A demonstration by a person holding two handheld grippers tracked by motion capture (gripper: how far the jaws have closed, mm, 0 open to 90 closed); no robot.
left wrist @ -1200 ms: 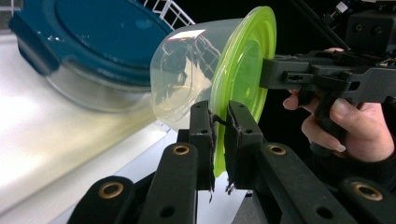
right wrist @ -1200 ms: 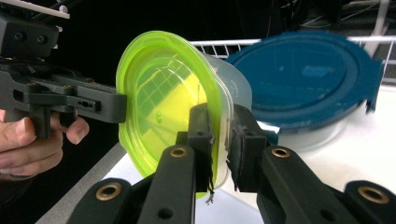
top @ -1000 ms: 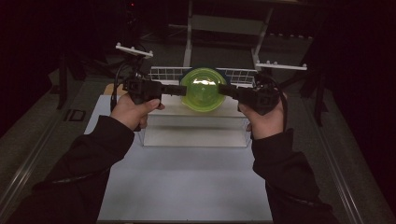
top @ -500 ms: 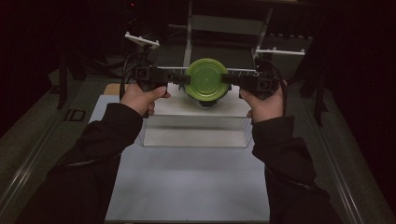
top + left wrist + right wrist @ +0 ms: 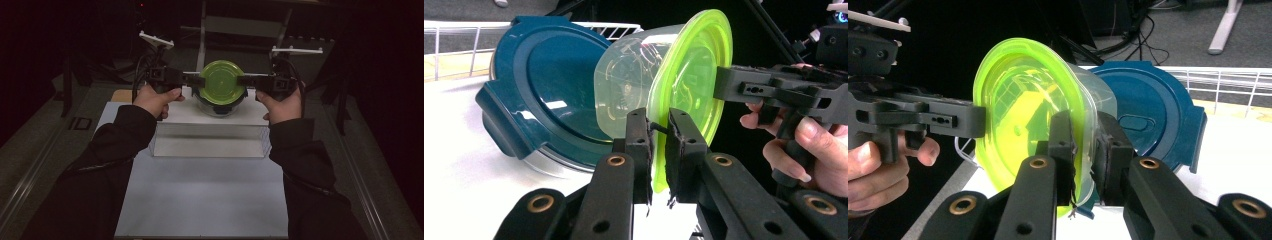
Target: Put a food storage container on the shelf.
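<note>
While each tool clamps one edge, the green-lidded tub (image 5: 221, 82) hangs tipped on its side. Left tool (image 5: 194, 80) and right tool (image 5: 245, 81) face each other above the worktop (image 5: 200, 195).

Lime-green lid (image 5: 222, 82) on clear container (image 5: 624, 95); dark-teal lid (image 5: 549, 95); white table (image 5: 200, 200).

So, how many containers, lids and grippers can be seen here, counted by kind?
Clear plastic containers: 2, one held tilted, one under the blue lid.
Lids: 2, a round lime-green plastic lid and a dark blue plastic lid.
Black two-jaw grippers: 2, left gripper and right gripper, both clamped on the green lid's rim.
Total: 6.
</note>
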